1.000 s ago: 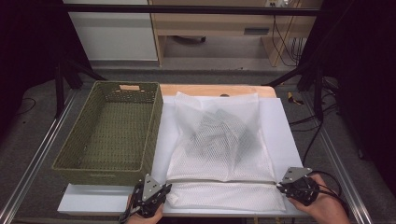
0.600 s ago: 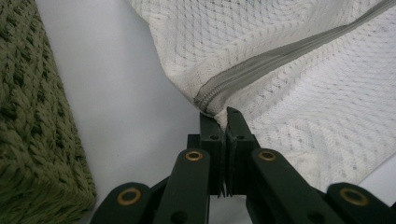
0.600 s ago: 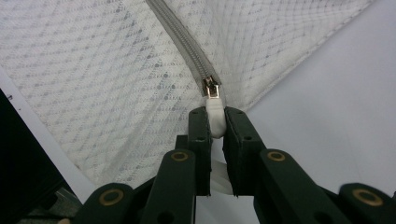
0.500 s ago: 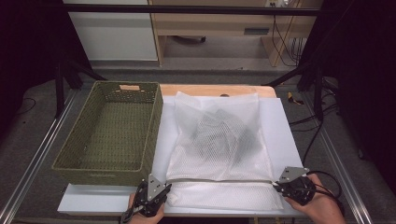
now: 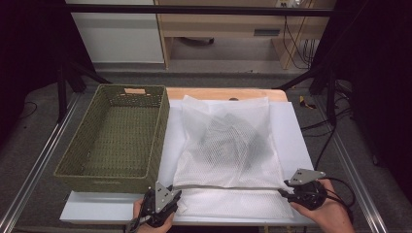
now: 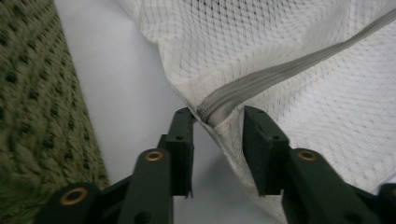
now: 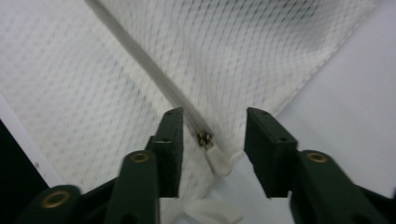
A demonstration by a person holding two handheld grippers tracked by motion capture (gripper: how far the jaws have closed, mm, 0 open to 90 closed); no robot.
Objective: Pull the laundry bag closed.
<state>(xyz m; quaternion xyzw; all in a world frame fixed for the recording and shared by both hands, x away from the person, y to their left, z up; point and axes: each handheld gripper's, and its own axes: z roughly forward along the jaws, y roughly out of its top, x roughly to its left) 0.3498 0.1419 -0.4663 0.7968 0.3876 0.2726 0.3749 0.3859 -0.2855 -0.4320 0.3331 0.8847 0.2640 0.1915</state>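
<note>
**With both grips just let go, zipper line runs straight between the two grippers**

While the mesh laundry bag (image 5: 226,145) lies flat on the white worktop (image 5: 296,141), centre-right of the high view w/ dark clothing inside, its grey zipper (image 5: 228,186) runs left-right across the lower part of the frame, end to end between the two hands. Left gripper (image 5: 167,200) sits at the zipper's left end, right gripper (image 5: 287,191) at its right end, so each hand is nearest its own end of that long axis.

Left gripper view: fingers (image 6: 183,140) have just been opening; zipper end (image 6: 212,109) and bag corner lie in the gap, pads not pressing. Right gripper view: fingers (image 7: 169,140) also just opening, zipper pull (image 7: 204,138) and its white tab between them, untouched on both sides as far as visible.

Woven green basket (image 5: 116,138) stands left of the bag, just beside its edge, empty. Judgement: any lift toward the basket goes leftward across the frame, so a re-grip at both zipper ends, approx along the same line, is what counts
</note>
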